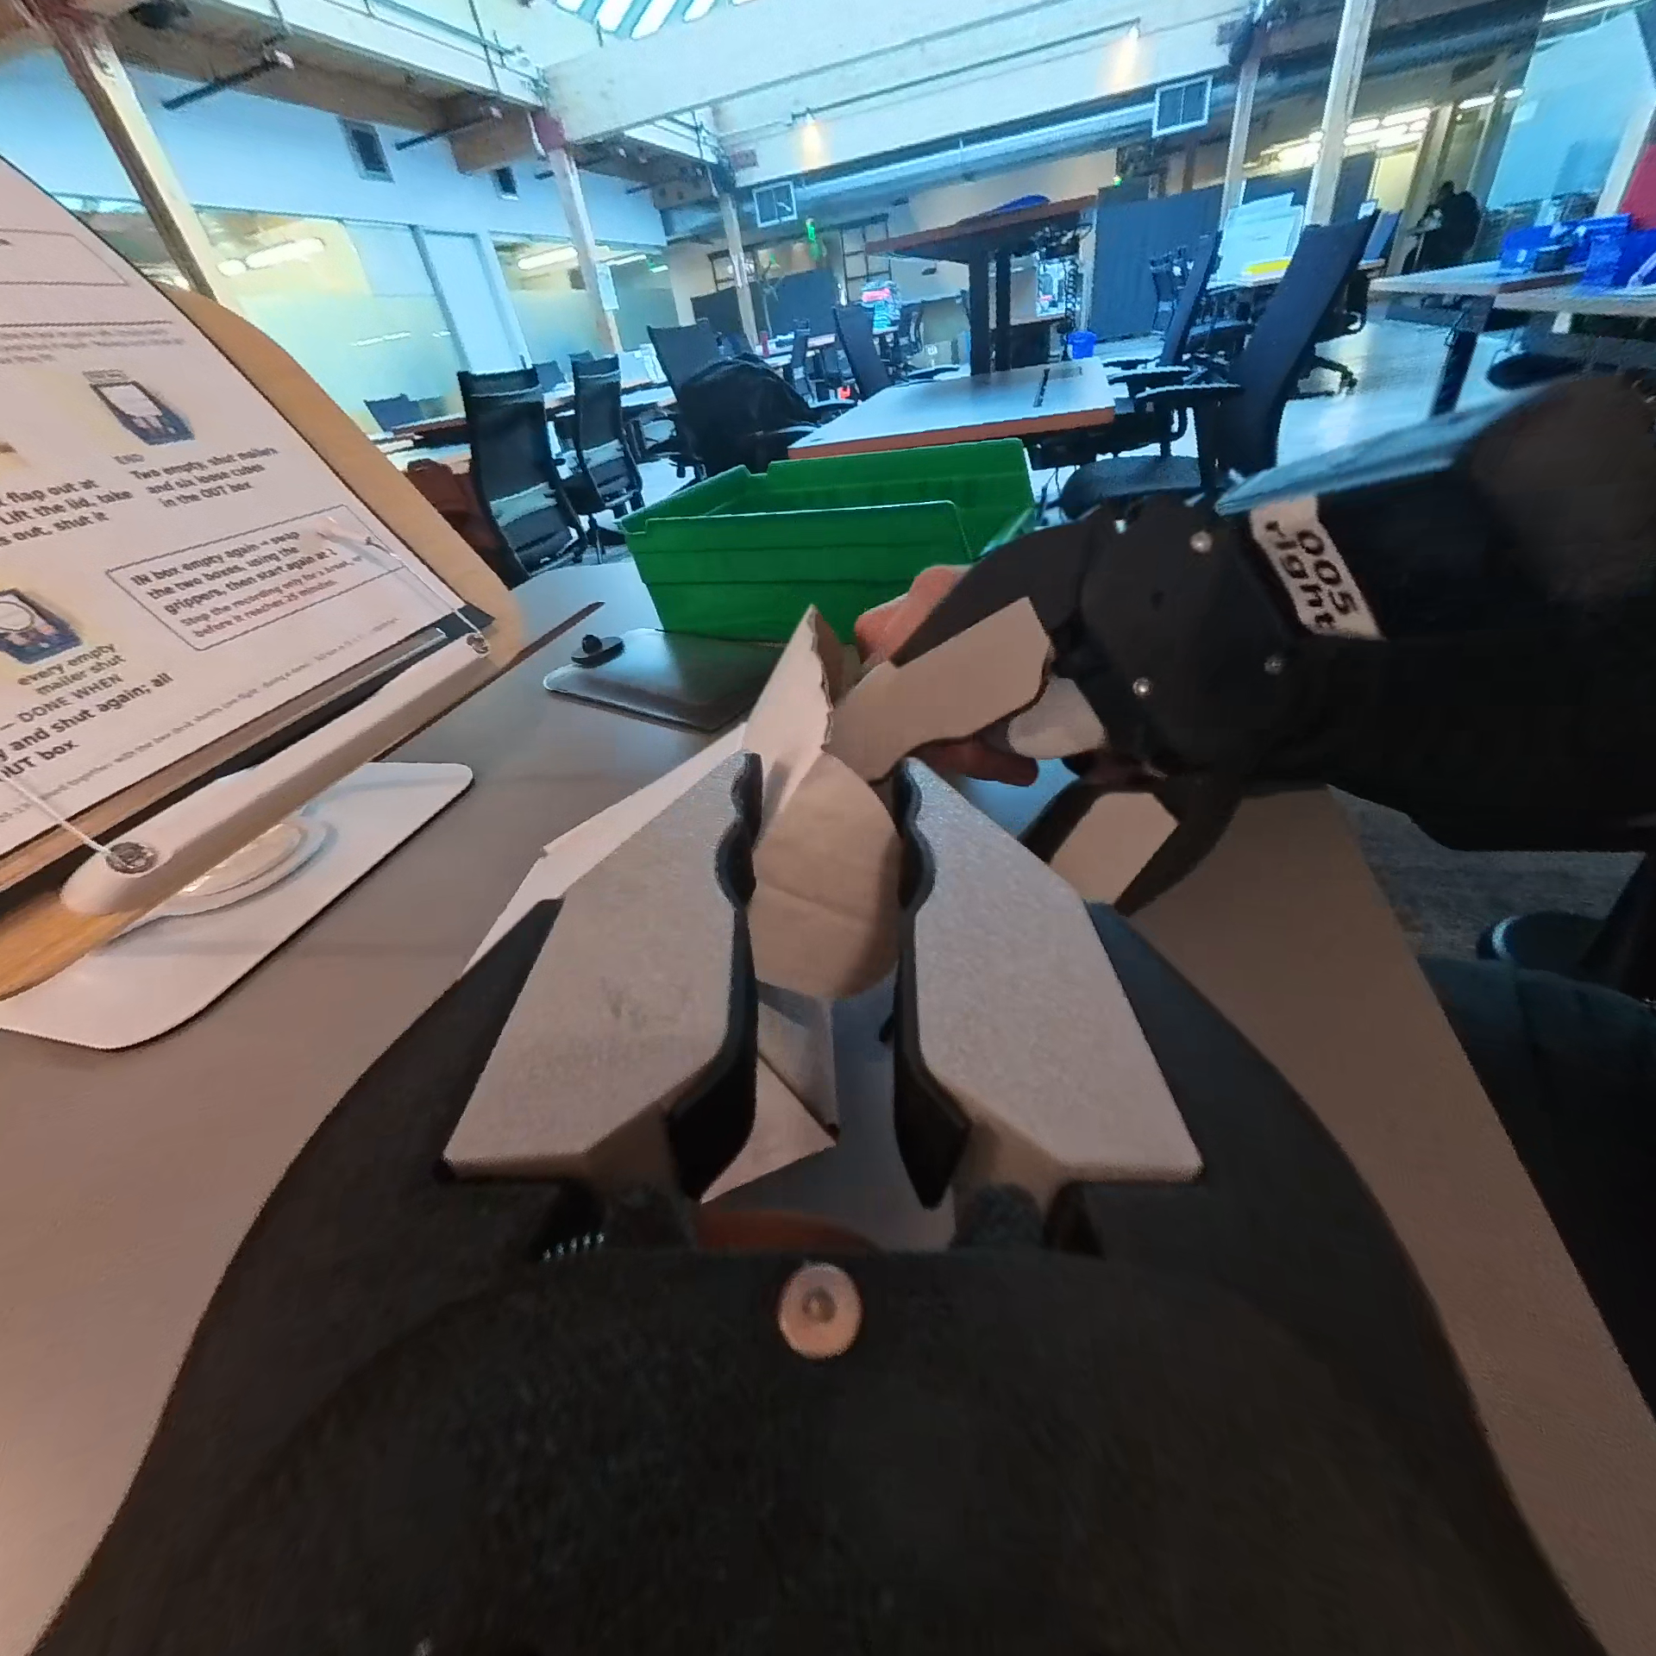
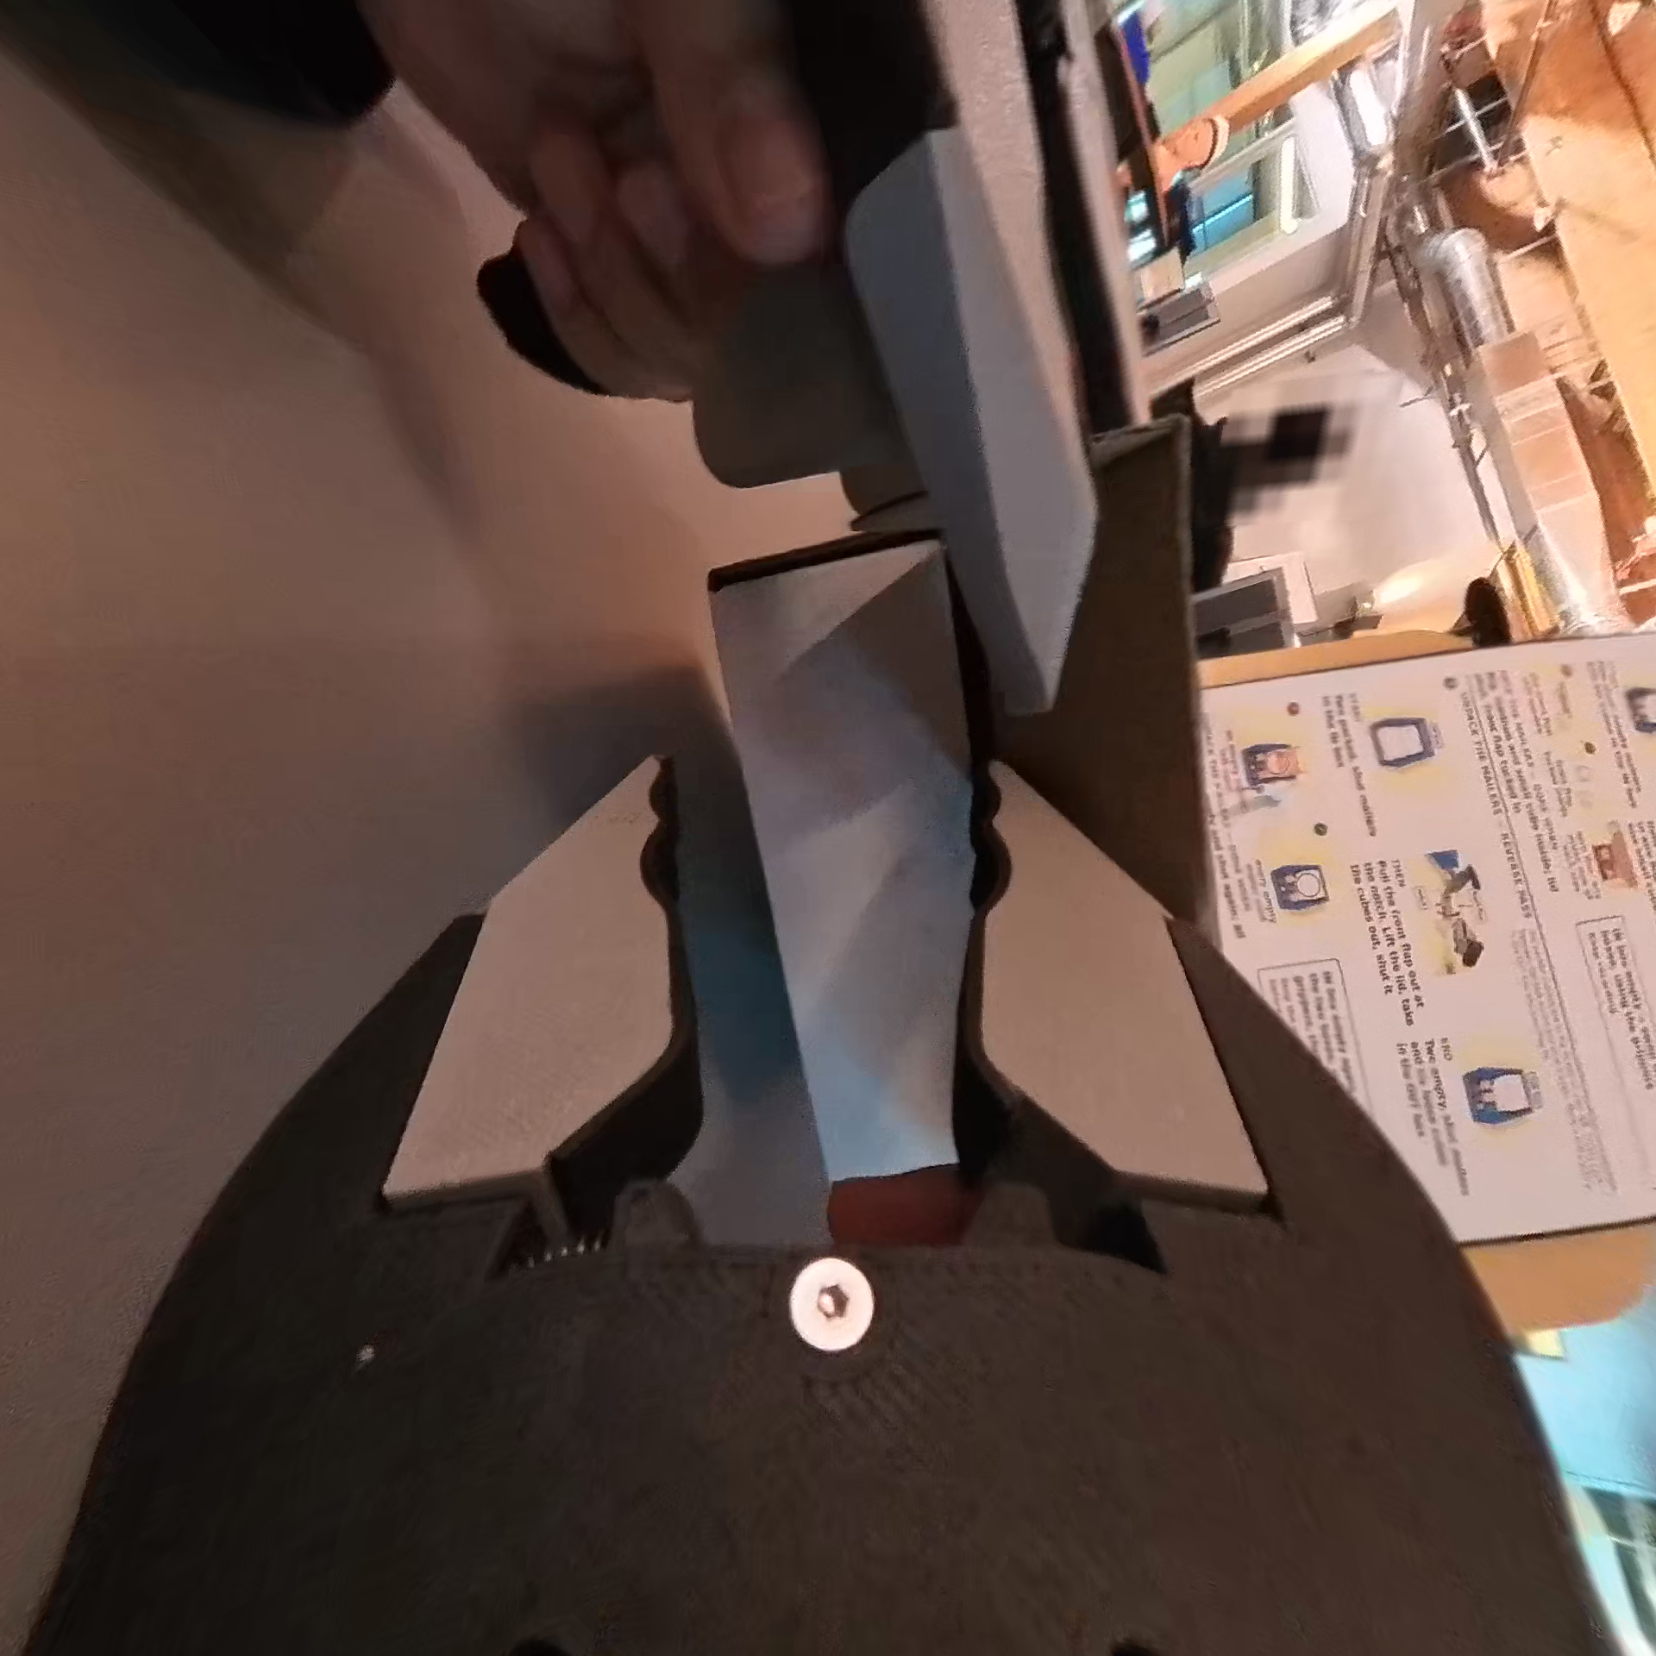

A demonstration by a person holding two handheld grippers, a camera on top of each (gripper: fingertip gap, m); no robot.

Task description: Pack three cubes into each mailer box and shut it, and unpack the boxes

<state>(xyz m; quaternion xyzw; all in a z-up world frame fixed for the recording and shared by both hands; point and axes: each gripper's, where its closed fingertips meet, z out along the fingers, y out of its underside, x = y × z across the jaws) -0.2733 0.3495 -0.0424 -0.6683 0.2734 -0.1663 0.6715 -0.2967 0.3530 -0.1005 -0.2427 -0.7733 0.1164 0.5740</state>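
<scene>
Smooth grey table [image 1: 224, 1120], both matte claws, left [image 1: 824, 806] and right [image 2: 824, 780], clenched on white creased cardboard mailer box [image 1: 824, 887]

The left wrist view looks level along its tool, close above the white mailer box [image 1: 811, 896], toward the office beyond it; the right wrist view, rolled sideways, faces the same box [image 2: 842, 806] at close range; both share the instruction sheet [image 1: 161, 538] beside it

Matt white cardboard mailer box [image 1: 811, 860], glossy green plastic bin [image 1: 833, 529], smooth grey table [image 1: 269, 1075]
</scene>
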